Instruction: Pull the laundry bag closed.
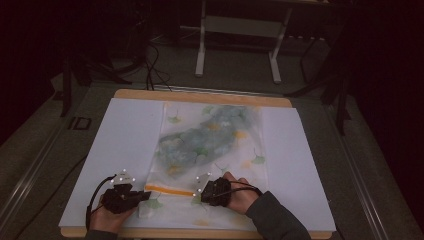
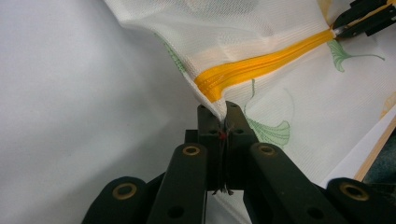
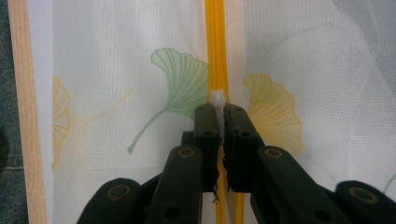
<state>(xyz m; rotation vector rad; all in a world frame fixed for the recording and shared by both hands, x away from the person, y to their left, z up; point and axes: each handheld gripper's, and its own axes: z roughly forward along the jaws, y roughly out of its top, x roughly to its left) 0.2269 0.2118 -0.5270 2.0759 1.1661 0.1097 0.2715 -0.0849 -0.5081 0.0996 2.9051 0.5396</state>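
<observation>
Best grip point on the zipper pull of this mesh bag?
The small white pull tab, standing up on the orange zipper. Come in along the zipper line, jaws either side of the tab, as the right hand-held gripper does. The left hand-held gripper pinches the bag corner.

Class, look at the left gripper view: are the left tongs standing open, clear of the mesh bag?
No: the left tongs are shut, pinching the mesh bag's corner beside the orange zipper.
</observation>
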